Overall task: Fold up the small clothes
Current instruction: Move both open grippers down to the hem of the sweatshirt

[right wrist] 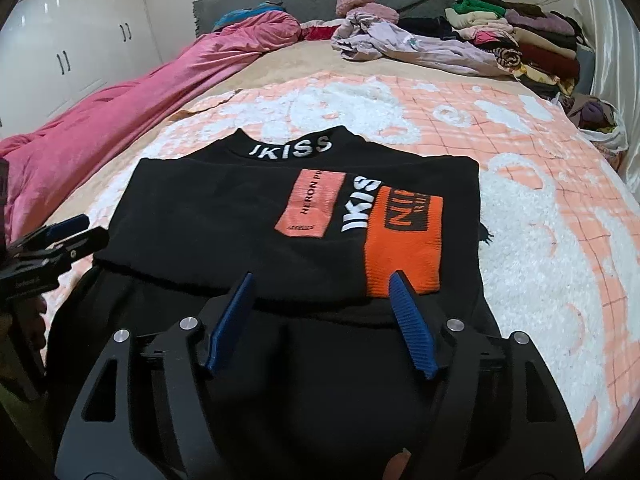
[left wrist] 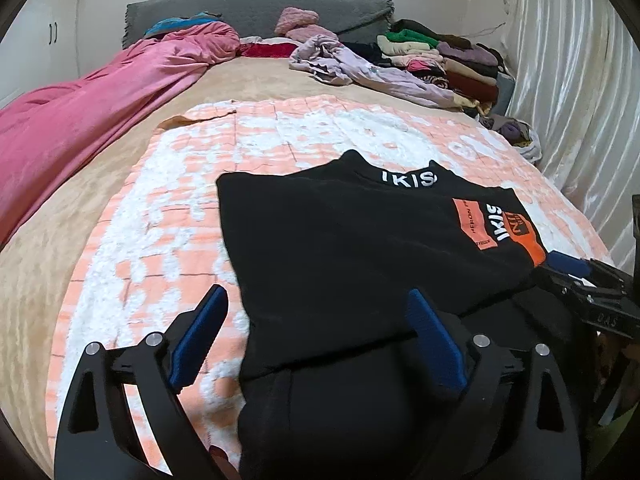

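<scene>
A black sweater (right wrist: 224,216) with orange patches and white "IKISS" lettering lies flat on the orange-and-white blanket (right wrist: 540,208), sleeves folded in, collar away from me. It also shows in the left wrist view (left wrist: 340,248). My left gripper (left wrist: 316,298) is open over the sweater's near left edge, one finger over the blanket, one over the cloth. My right gripper (right wrist: 322,280) is open and empty above the sweater's near hem, below the orange patch. The left gripper (right wrist: 60,236) shows at the left of the right wrist view. The right gripper (left wrist: 576,268) shows at the right of the left wrist view.
A pink duvet (right wrist: 132,116) runs along the bed's left side. A crumpled lilac garment (right wrist: 404,44) and stacks of folded clothes (right wrist: 528,40) lie at the far right by the grey headboard (right wrist: 320,0). White wardrobe doors (right wrist: 72,44) stand left; a curtain (left wrist: 568,80) hangs right.
</scene>
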The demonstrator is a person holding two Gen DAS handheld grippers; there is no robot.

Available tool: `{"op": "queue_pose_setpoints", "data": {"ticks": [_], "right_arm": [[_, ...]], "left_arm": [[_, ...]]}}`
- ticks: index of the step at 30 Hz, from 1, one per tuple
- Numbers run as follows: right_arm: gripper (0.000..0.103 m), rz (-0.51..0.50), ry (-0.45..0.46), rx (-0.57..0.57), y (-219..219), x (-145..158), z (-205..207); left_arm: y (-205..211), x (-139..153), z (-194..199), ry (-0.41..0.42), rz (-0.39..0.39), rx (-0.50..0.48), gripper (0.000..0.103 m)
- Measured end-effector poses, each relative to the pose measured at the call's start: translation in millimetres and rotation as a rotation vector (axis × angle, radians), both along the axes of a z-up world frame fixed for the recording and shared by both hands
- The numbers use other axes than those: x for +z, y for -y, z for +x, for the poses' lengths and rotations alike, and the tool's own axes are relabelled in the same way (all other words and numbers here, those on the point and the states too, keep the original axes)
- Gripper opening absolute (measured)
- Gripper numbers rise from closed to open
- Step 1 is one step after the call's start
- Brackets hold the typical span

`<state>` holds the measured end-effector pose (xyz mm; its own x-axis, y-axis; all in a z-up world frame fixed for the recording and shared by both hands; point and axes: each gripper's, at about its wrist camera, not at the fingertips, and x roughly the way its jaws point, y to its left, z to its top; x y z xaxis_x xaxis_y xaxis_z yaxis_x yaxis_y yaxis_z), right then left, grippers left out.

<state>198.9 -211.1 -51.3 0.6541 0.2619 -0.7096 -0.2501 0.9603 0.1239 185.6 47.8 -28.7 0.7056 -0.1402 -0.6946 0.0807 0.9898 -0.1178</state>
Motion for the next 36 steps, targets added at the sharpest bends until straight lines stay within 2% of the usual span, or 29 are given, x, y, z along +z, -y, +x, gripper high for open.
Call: {"op": "queue_pose_setpoints", "data": {"ticks": [12, 28, 36], "right_arm": [[0.072, -0.007, 0.02, -0.007, 9, 11, -29], [0.078, -0.009, 0.065, -0.041, 42, 36, -70], [0.078, -0.003, 0.065, -0.055, 56, 40, -84]], "left_arm": [[-9, 17, -17, 0.044, 0.002, 0.009, 0.098], [-7, 56, -67, 0.157, 0.004, 0.051, 0.099], [-15, 56, -89, 0.134, -0.002, 0.083, 0.099]]}}
